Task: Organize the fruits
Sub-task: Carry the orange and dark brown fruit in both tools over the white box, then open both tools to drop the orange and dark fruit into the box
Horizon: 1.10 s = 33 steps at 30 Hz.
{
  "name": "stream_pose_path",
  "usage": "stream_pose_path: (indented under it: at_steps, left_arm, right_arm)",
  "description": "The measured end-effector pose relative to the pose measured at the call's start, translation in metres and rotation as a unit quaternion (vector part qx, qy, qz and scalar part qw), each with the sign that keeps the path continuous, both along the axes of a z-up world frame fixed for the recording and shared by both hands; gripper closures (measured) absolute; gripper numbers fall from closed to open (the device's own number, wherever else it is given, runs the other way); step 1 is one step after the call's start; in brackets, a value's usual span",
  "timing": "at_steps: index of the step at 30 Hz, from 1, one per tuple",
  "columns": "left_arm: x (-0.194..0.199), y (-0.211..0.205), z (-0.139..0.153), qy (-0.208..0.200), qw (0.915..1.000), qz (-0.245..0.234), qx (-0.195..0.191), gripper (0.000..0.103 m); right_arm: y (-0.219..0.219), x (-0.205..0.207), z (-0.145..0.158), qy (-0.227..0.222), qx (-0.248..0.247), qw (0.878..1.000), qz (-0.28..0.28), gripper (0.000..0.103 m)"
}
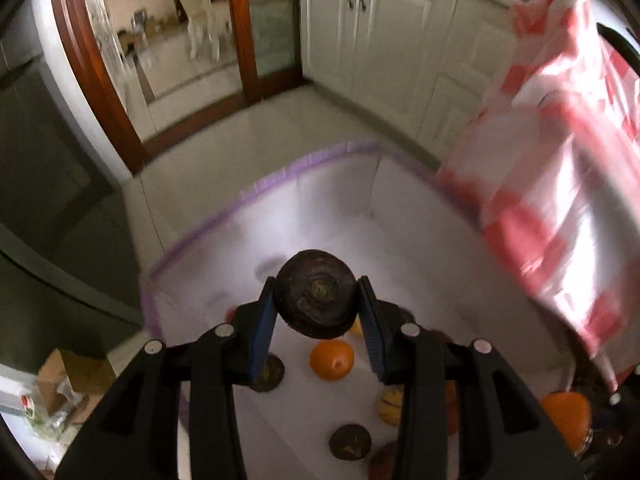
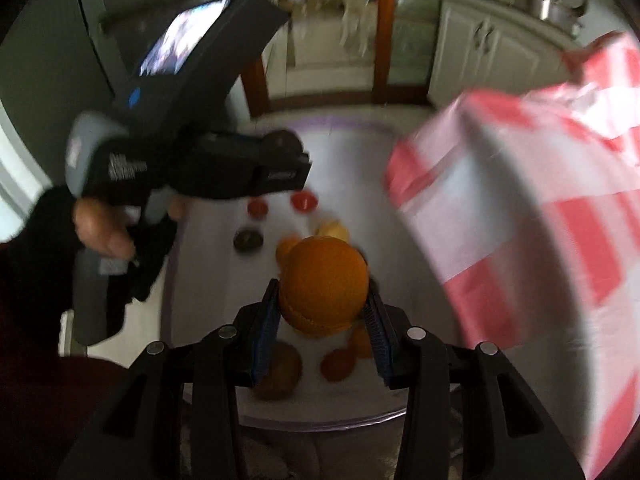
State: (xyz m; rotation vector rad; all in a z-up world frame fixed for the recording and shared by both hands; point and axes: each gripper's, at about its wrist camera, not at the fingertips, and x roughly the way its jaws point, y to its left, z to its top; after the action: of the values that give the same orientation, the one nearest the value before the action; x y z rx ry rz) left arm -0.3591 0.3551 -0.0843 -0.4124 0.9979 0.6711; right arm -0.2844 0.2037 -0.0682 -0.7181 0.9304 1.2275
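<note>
Scattered fruit (image 1: 331, 359) dots the white table (image 1: 320, 216) beside kitchen cabinets (image 1: 380, 32).

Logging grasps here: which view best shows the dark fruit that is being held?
The left wrist view: the dark brown fruit sits sharp between the left gripper pads. In the right wrist view it is a blurred sliver.

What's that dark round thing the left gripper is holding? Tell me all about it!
The dark fruit is round and a bit flattened, dark brown, with a rough, dull skin and a paler, ringed spot facing the camera. The left gripper has its blue-padded jaws pressed on both sides, holding it up above the white table where other fruits lie.
</note>
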Motion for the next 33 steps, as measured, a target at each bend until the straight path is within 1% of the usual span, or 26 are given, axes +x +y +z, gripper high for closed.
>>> stream_pose_path:
  at_steps: [4,6,9,11,13,16,20,24,27,30,31,32,33]
  left_arm:
    - [-0.001,0.004,-0.026,0.030,0.9995,0.001,-0.011,0.063]
    - [-0.004,0.009,-0.038,0.043,0.9987,0.007,-0.026,0.063]
    - [-0.007,0.014,-0.046,0.051,0.9976,0.014,-0.045,0.063]
    - [-0.005,0.012,-0.045,0.054,0.9973,0.012,-0.048,0.063]
    - [-0.004,0.011,-0.048,0.064,0.9968,0.009,-0.048,0.063]
    - [0.002,0.007,-0.050,0.075,0.9958,0.007,-0.052,0.063]
    - [0.002,0.007,-0.052,0.078,0.9952,0.007,-0.059,0.062]
    - [0.002,0.009,-0.056,0.080,0.9949,0.008,-0.060,0.062]
    - [0.004,0.011,-0.058,0.077,0.9953,0.009,-0.059,0.056]
    - [0.003,0.010,-0.060,0.077,0.9952,0.011,-0.059,0.055]
    - [0.003,0.011,-0.060,0.077,0.9952,0.011,-0.060,0.053]
    - [0.003,0.012,-0.060,0.075,0.9952,0.011,-0.061,0.047]
    - [0.002,0.012,-0.059,0.072,0.9954,0.013,-0.062,0.045]
  right_arm:
    - [0.009,0.006,-0.027,0.021,-0.044,0.999,-0.009,0.062]
    - [0.015,0.008,-0.042,0.022,-0.071,0.997,-0.012,0.062]
    - [0.024,0.005,-0.063,0.018,-0.110,0.994,-0.003,0.062]
    - [0.028,0.001,-0.070,0.018,-0.125,0.992,0.007,0.062]
    - [0.030,-0.004,-0.073,0.015,-0.132,0.991,0.016,0.062]
    - [0.031,-0.005,-0.076,0.012,-0.137,0.990,0.015,0.062]
    - [0.033,-0.002,-0.081,0.014,-0.146,0.989,0.005,0.061]
    - [0.033,-0.004,-0.079,0.011,-0.144,0.990,0.007,0.061]
    - [0.029,-0.004,-0.077,0.007,-0.140,0.990,0.009,0.061]
    - [0.025,-0.004,-0.075,0.006,-0.137,0.991,0.005,0.060]
    - [0.025,-0.004,-0.074,0.006,-0.137,0.991,0.005,0.060]
    - [0.023,-0.004,-0.073,0.005,-0.136,0.991,0.005,0.059]
    - [0.023,-0.005,-0.073,0.004,-0.135,0.991,0.005,0.058]
